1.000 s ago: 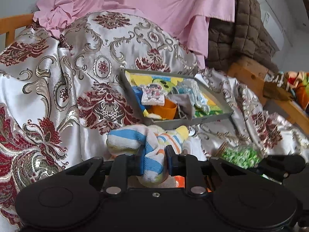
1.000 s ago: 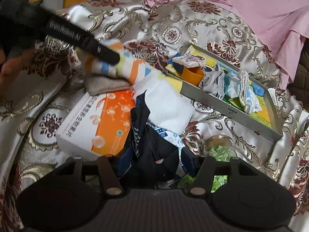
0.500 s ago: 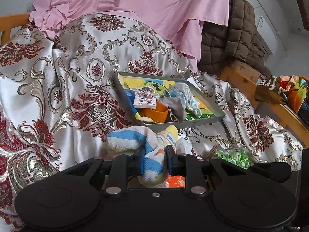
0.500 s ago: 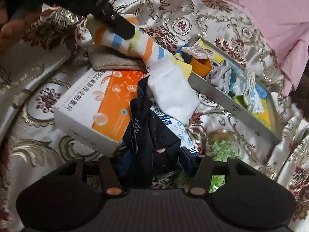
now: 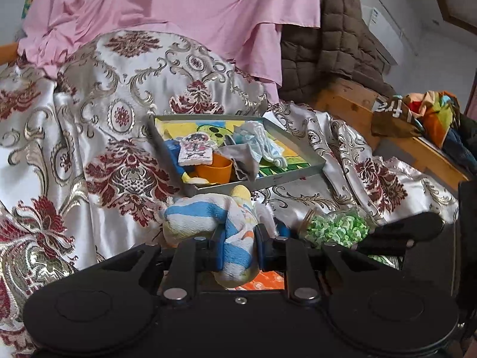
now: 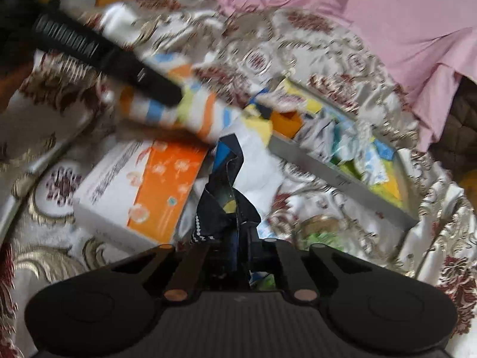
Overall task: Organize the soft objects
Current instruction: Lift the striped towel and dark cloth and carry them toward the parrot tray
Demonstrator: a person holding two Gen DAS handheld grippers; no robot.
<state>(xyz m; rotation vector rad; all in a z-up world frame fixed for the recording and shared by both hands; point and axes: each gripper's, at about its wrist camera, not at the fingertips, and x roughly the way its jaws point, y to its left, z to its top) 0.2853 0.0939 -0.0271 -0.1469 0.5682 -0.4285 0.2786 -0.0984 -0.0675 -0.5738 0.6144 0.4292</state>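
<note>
My left gripper (image 5: 237, 247) is shut on a striped towel (image 5: 205, 220) with blue, white, yellow and orange bands, held above the bed just in front of the grey tray (image 5: 286, 176). The tray holds several soft items: a small cartoon-print cloth (image 5: 195, 149), a grey cloth (image 5: 243, 156) and an orange cup (image 5: 214, 171). In the right wrist view the left gripper (image 6: 167, 92) and striped towel (image 6: 190, 110) show at upper left. My right gripper (image 6: 235, 238) is shut on a dark navy cloth (image 6: 225, 205), lifted over an orange and white box (image 6: 143, 188). The tray (image 6: 342, 179) lies to the right.
A patterned satin bedspread (image 5: 89, 137) covers the bed. A pink sheet (image 5: 193, 9) and brown quilt (image 5: 334, 38) lie behind. A jar of green bits (image 5: 334, 226) sits at the right. A white cloth (image 6: 259, 167) lies by the box. A wooden bed frame (image 5: 417, 149) runs along the right.
My right gripper has closed tighter on the dark cloth and lifted it; its view is blurred with motion. My left gripper with the striped towel has shifted a little left of the tray.
</note>
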